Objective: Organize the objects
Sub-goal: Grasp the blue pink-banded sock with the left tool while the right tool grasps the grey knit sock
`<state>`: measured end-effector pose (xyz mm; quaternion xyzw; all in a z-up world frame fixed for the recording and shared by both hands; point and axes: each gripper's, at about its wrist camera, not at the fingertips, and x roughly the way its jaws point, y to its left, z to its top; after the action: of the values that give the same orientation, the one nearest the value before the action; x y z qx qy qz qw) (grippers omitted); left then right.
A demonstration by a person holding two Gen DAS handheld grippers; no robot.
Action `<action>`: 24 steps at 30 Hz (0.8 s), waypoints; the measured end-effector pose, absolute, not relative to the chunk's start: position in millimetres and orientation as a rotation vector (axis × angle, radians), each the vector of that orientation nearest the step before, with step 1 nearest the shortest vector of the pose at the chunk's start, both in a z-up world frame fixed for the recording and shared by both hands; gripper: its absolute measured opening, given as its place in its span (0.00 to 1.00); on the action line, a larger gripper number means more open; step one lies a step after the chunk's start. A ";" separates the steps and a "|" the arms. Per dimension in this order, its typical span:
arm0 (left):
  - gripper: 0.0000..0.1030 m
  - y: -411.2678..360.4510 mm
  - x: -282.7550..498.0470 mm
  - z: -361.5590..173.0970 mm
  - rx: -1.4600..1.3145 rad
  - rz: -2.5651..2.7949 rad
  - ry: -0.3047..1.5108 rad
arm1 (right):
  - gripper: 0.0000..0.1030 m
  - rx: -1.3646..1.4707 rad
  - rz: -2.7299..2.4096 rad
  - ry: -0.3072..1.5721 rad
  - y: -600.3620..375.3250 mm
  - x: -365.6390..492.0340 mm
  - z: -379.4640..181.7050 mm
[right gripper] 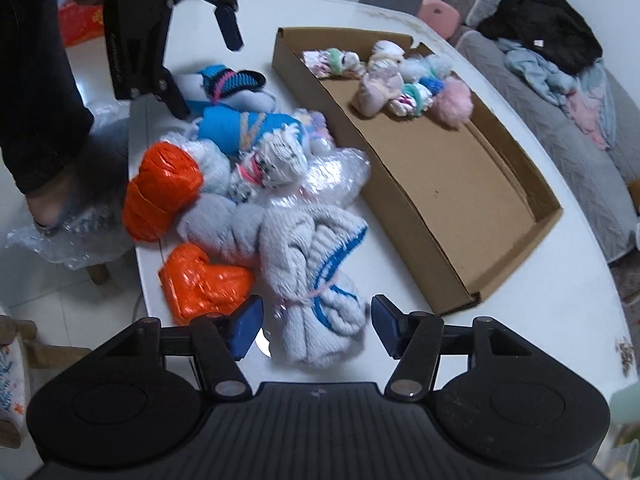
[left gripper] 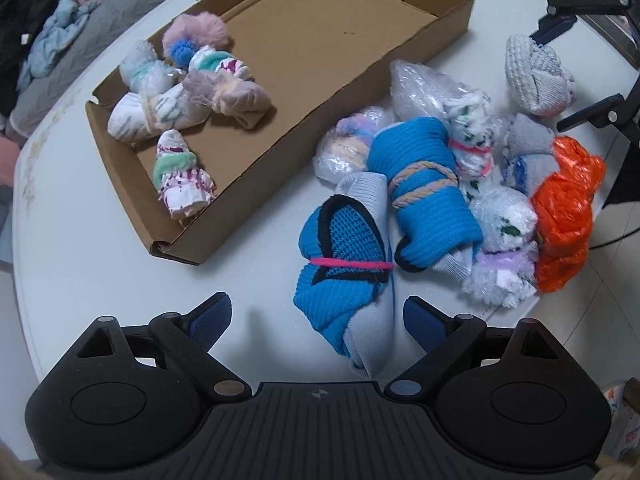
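Sock bundles [left gripper: 448, 184] lie heaped right of our cardboard box [left gripper: 320, 80] on the surface; our left tool [left gripper: 316, 316] gapes around the blue bundle [left gripper: 344, 264]. Right view: our right tool [right gripper: 316, 326], released, straddles the grey bundle [right gripper: 316, 272]; loose ends could snag neighbours.

Surface: white table [left gripper: 100, 280] [right gripper: 540, 320], rounded edge.
Box: shallow cardboard box [left gripper: 320, 92] [right gripper: 404, 208], lying flat on the table, open at the top.
Pile: beside the box, touching one another on the table.
Pile items: blue roll [left gripper: 424, 196] [right gripper: 240, 128], blue-and-grey bundle [left gripper: 344, 276] [right gripper: 224, 84], orange bags [left gripper: 564, 216] [right gripper: 160, 196], bubble-wrap packet [left gripper: 424, 88] [right gripper: 332, 176], grey knit bundle [left gripper: 536, 76] [right gripper: 316, 276].
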<state>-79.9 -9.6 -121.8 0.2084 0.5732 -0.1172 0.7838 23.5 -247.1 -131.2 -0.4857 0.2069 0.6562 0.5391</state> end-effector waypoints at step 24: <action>0.52 3.8 -67.0 -117.7 0.306 -0.265 1.238 | 0.41 -0.922 1.614 0.752 -237.7 56.4 -113.5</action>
<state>-67.0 3.8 -117.7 0.1423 0.5763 -0.1233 0.7953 56.4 -237.7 -113.5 -0.3874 0.3162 0.6784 0.5382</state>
